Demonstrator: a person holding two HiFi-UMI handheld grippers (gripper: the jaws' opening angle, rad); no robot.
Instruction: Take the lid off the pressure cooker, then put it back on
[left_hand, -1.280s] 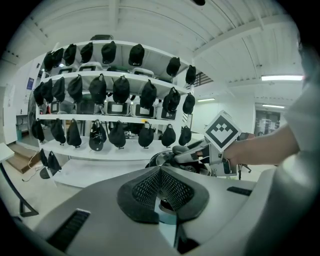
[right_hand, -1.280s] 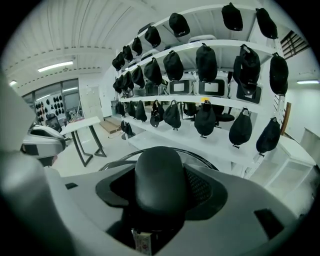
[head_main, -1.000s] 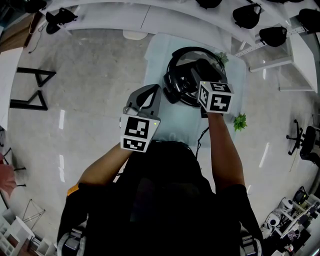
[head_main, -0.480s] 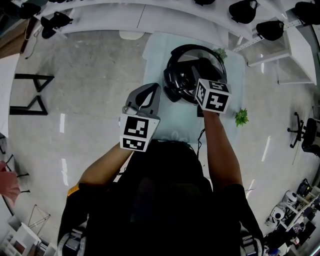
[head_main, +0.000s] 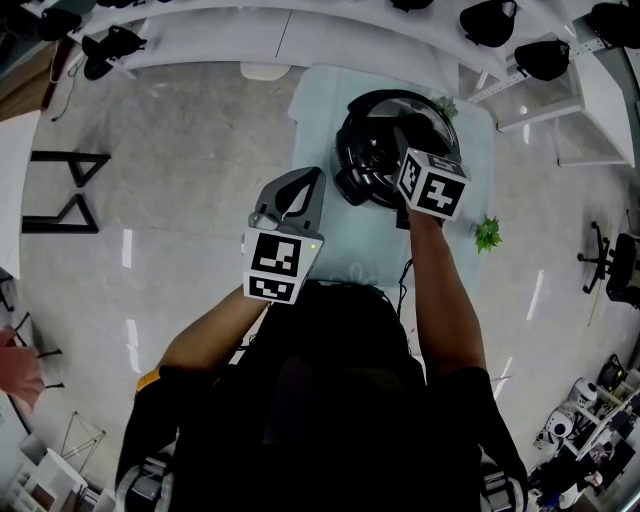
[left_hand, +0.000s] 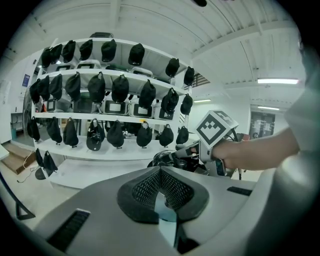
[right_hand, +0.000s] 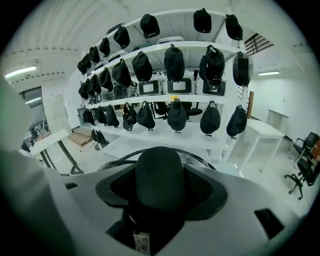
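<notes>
**Q:** Site type?

**A:** Lab or equipment room, not a home.

**Q:** Evidence?

**A:** White curved shelves (left_hand: 100, 117) carry rows of identical black caps (left_hand: 96, 87) on stands. White screened units (right_hand: 177, 86) sit between them. Further evidence: a polished pale floor (head_main: 180, 150), strip lights (left_hand: 277, 80) on a white ceiling, a white table (right_hand: 262, 130) and office chairs (right_hand: 305, 150) at the side.

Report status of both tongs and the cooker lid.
Left tongs shut, empty. Right tongs shut on black rounded lid handle of black round pressure cooker. Small green plant beside, apart.
</notes>
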